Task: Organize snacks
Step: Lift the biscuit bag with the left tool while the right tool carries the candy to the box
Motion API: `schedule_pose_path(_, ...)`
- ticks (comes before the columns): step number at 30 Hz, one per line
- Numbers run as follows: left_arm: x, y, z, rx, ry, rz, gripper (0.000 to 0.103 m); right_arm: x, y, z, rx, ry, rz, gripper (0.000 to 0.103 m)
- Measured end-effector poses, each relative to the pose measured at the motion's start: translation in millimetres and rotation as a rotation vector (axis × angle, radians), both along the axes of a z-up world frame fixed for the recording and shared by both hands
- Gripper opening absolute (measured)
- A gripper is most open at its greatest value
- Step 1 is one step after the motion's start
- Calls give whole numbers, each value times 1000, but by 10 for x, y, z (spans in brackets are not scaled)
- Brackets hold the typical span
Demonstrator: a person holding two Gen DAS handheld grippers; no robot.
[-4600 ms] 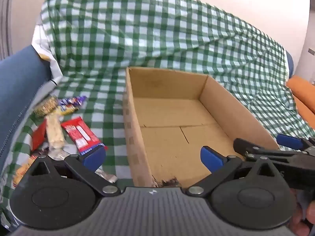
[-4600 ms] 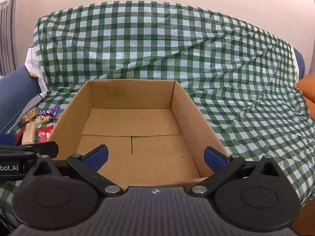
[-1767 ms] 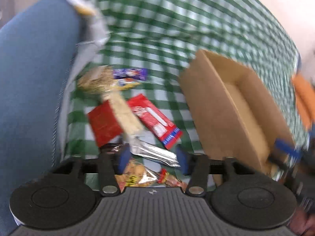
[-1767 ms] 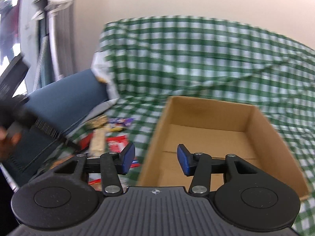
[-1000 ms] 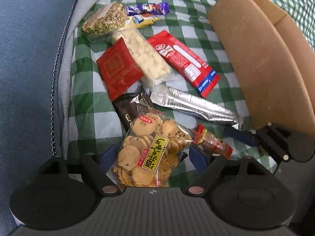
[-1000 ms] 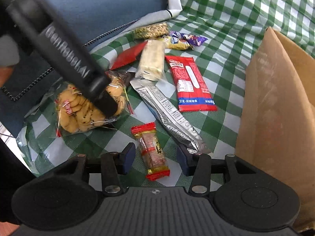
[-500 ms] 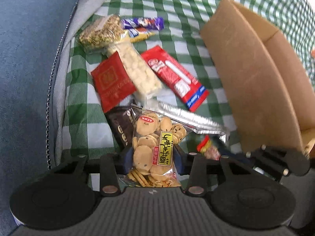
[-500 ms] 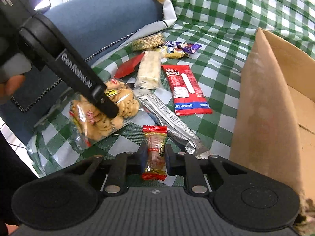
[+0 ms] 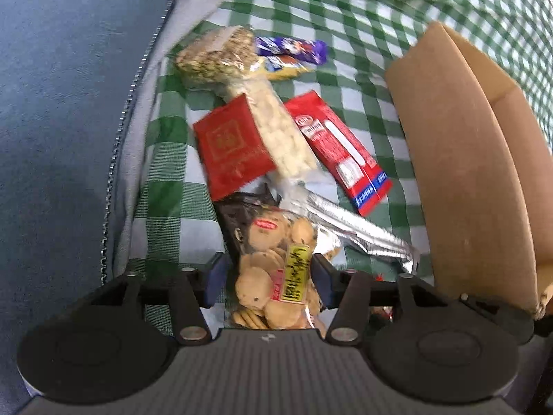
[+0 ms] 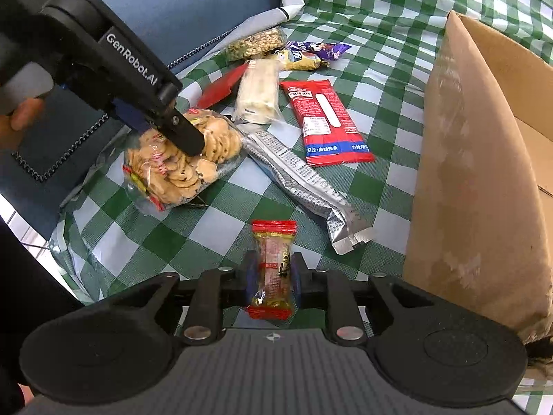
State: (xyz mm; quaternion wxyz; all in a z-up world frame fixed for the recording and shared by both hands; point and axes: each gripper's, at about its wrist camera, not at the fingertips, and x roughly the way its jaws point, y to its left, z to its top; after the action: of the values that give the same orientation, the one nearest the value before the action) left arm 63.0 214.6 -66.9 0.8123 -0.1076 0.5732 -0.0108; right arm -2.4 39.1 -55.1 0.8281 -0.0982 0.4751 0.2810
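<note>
Green-checked cloth (image 9: 345,79) in the left wrist view bears the snacks beside the cardboard box (image 9: 466,159); the left gripper (image 9: 268,275) grips the cookie bag (image 9: 276,276), jaws easing apart. In the right wrist view, the right gripper (image 10: 271,275) pinches a small red candy packet (image 10: 273,266), jaws opening slightly. Nothing looks boxed yet.

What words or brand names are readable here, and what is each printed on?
"GenRobot.AI": white lettering on the left tool, whose jaws are opening with the cookie bag between them.
Red packet: Chinese print, too small to read reliably.
Cookie bag's yellow label: Chinese characters, blurred.
Silver packet: fine print, unreadable.
</note>
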Motion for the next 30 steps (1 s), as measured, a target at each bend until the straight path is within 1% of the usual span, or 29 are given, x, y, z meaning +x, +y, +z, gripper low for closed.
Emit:
schedule_pose_path(1, 5, 2, -6, -7, 4, 4, 62, 1, 3, 1, 0, 0, 0, 25)
schedule_pose_path(2, 7, -13, -17, -4, 10, -1, 68, 3, 9, 2, -2, 0, 0, 25)
schedule_pose_path(3, 11, -46, -30, 4, 18, -15, 70, 5, 14, 1, -2, 0, 0, 25)
schedule_pose_path(5, 9, -140, -48, 18, 25, -63, 75, 10, 17, -9, -3, 2, -2, 25)
schedule_pose_path(7, 4, -235, -66, 38, 29, -106, 78, 22, 23, -13, -5, 7, -6, 25)
schedule_pose_path(12, 12, -369, -145, 107, 56, -150, 78, 24, 45, -23, -13, 7, -3, 25)
schedule_pose_path(18, 3, -425, -189, 146, 66, -180, 78, 17, 41, -20, -17, 3, 1, 25)
schedule_pose_path(19, 3, -427, -192, 148, 66, -180, 77, 15, 39, -20, -17, 1, 3, 25)
schedule_pose_path(22, 10, -422, -191, 150, 63, -174, 66, 5, 44, -13, -20, -9, 10, 21)
schedule_pose_path(23, 10, -416, -177, 146, 55, -171, 60, 1, 46, -9, -20, -13, 12, 21)
schedule_pose_path(24, 9, -415, -157, 141, 45, -169, 57, -3, 46, -3, -19, -17, 13, 21)
schedule_pose_path(25, 10, -408, -131, 129, 32, -164, 51, -5, 43, 7, -18, -22, 13, 20)
schedule_pose_path(27, 10, -408, -75, 105, 7, -153, 49, -11, 26, 46, -6, -40, 7, 20)
schedule_pose_path(30, 6, -426, 38, 85, -52, -143, 48, -21, -11, 125, 25, -62, -2, 19)
